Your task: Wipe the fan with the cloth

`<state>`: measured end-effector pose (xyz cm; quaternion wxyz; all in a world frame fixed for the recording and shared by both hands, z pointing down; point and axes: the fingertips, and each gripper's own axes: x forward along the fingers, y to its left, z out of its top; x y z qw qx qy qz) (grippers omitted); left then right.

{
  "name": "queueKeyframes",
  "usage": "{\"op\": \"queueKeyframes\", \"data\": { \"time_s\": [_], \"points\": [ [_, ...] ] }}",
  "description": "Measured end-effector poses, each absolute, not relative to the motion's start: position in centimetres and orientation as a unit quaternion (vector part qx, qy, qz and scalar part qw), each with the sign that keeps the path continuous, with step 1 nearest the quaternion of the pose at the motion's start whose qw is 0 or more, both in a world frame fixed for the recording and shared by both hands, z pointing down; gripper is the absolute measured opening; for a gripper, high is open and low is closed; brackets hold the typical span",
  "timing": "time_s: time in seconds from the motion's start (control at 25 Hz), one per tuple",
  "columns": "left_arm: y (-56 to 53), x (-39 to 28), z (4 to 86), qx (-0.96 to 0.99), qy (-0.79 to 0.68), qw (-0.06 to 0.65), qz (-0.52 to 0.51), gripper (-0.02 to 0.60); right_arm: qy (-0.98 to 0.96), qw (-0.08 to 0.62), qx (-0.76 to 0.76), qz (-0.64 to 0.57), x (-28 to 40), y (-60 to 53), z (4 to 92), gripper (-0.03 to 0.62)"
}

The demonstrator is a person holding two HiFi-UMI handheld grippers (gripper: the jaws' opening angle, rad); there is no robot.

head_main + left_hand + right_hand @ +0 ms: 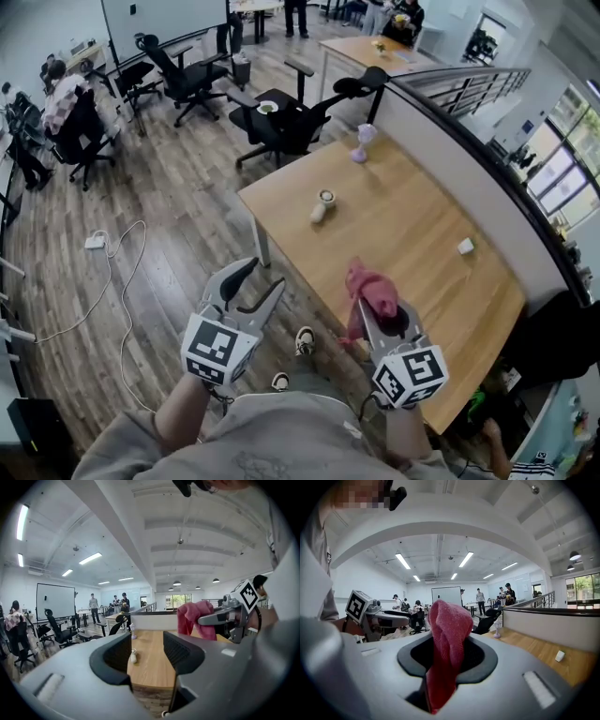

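Head view: right gripper (pixel 375 309) clamped on pink cloth (pixel 372 286), over near edge of table (pixel 412 234). Left gripper (pixel 262 275) has jaws apart, empty, off table's side above floor. Fan (pixel 363 142), small, lilac, upright at table's far end, well ahead of both, roughly straight beyond right gripper.
Left gripper view: fan (pixel 133 631) seen far off, just left of open gap.
Right gripper view: cloth (pixel 447 634) fills jaws; fan (pixel 497 628) ahead, to right of them.

The table (pixel 412 225) carries a lilac fan (pixel 363 142) at twelve o'clock, a white object (pixel 322 207) at ten, and a white block (pixel 466 247) at three.
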<state>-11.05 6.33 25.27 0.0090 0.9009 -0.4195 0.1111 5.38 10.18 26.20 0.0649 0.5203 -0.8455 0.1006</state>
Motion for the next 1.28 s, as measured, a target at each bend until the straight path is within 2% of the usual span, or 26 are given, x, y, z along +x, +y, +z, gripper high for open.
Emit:
{"op": "queueKeyframes", "data": {
  "time_s": [0.64,1.28],
  "points": [
    [-9.5,-6.2,29.1,0.894,-0.423,0.038,0.139,0.215,-0.848,0.098,0.504,0.134,10.2,-6.3,30.8,0.115],
    [-18.7,-2.5,37.6,0.882,-0.418,0.081,0.2,0.215,-0.834,0.121,0.506,0.183,13.8,-17.4,37.8,0.115]
  ]
}}
